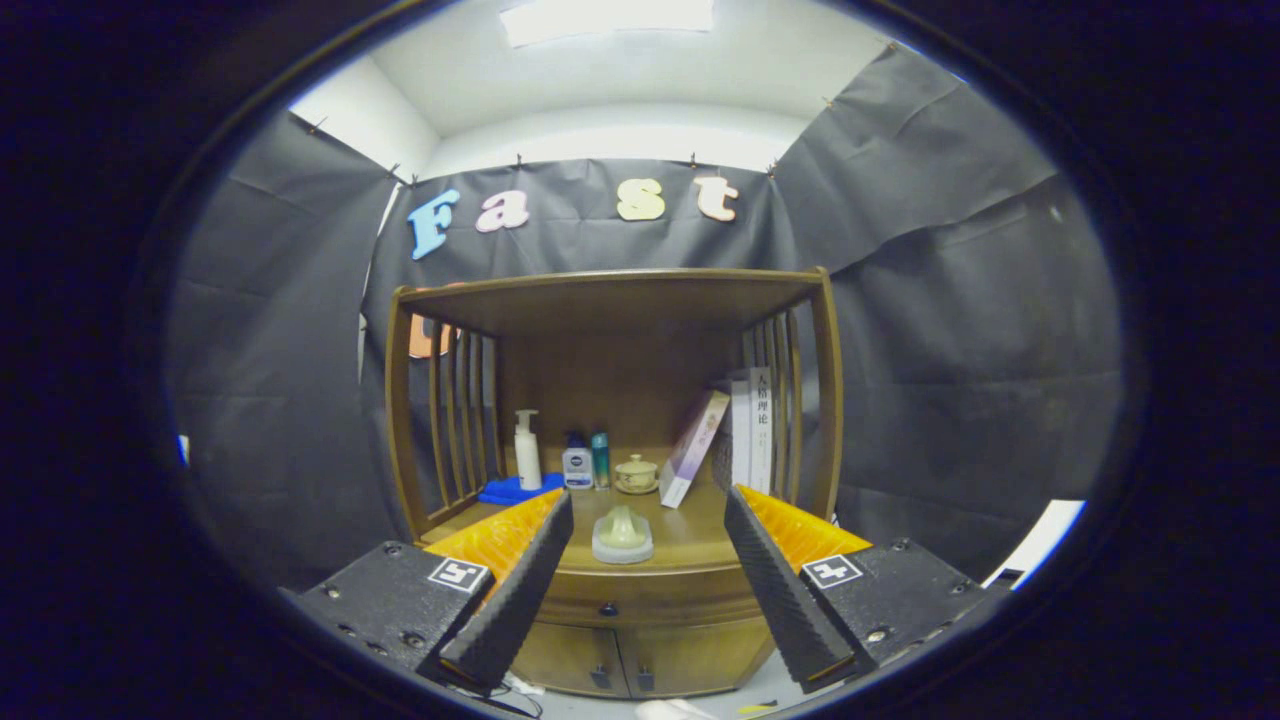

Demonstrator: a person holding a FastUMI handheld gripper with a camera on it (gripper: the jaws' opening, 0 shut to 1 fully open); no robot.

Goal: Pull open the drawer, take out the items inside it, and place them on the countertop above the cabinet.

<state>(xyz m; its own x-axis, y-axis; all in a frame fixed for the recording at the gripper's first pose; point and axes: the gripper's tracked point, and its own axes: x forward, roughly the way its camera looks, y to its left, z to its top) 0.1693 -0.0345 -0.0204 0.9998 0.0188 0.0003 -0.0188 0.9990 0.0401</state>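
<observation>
Hovering w/ fingers spread wide, gripper (pixel 640 580) frames closed drawer (pixel 640 600) w/ knob (pixel 608 608) dead ahead, slightly below, betw. jaws.

The cabinet (pixel 610 300) is showing smooth, lightly glossy brown wood; the drawer (pixel 640 605) is matching it, and the wall cloth (pixel 950 350) is looking matt and creased.
</observation>
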